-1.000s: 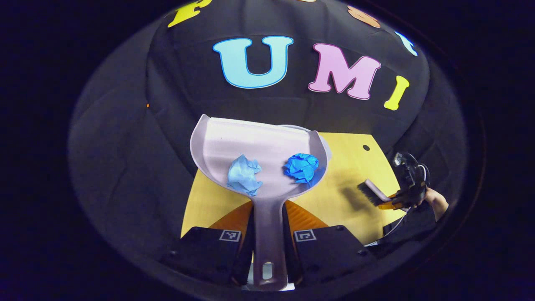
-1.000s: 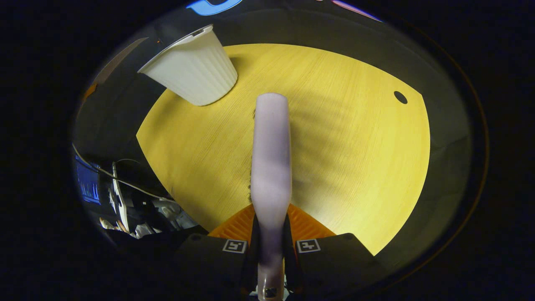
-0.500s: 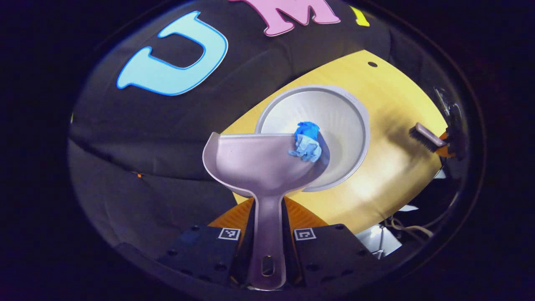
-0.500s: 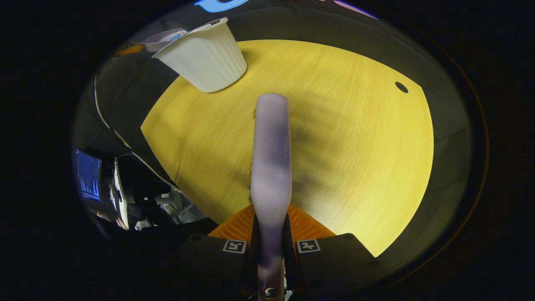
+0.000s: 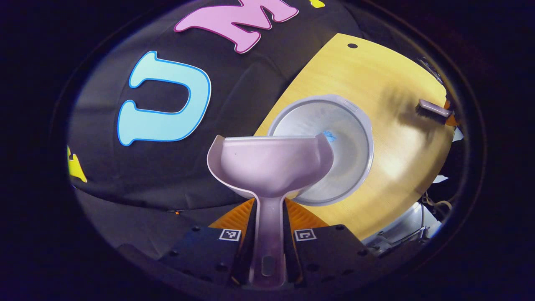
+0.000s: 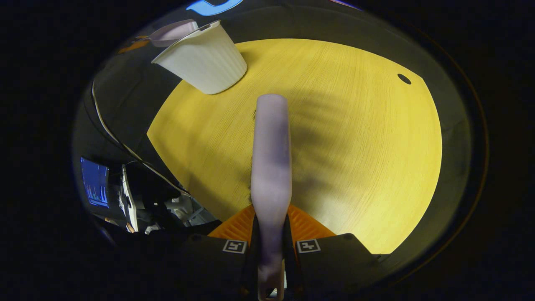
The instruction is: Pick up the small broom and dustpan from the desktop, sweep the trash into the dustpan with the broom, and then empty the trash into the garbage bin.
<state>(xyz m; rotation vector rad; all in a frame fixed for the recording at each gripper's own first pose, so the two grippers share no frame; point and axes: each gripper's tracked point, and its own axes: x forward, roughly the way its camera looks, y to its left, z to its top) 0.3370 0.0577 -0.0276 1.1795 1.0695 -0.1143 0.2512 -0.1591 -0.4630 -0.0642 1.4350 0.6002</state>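
Note:
My left gripper (image 5: 267, 217) is shut on the handle of the pale lilac dustpan (image 5: 267, 163). The pan is tipped forward over the round white garbage bin (image 5: 351, 163), and its scoop looks bare. A scrap of blue paper trash (image 5: 330, 136) shows inside the bin, just past the pan's lip. My right gripper (image 6: 271, 228) is shut on the small broom (image 6: 271, 159), held above the yellow desktop (image 6: 355, 159). The broom head (image 5: 432, 108) also shows far right in the left gripper view. The bin (image 6: 202, 62) stands at the table's far left corner, with the dustpan (image 6: 173, 33) over it.
A round cable hole (image 6: 403, 78) marks the table's far right. Beyond the table's left edge are a lit screen (image 6: 95, 182), cables and equipment (image 6: 142, 200). The booth's black cloth wall (image 5: 167, 167) rises behind the bin.
The dustpan has tilted further over the bin and both blue paper balls have slid off it into the bin. The broom has stayed nearly still above the table.

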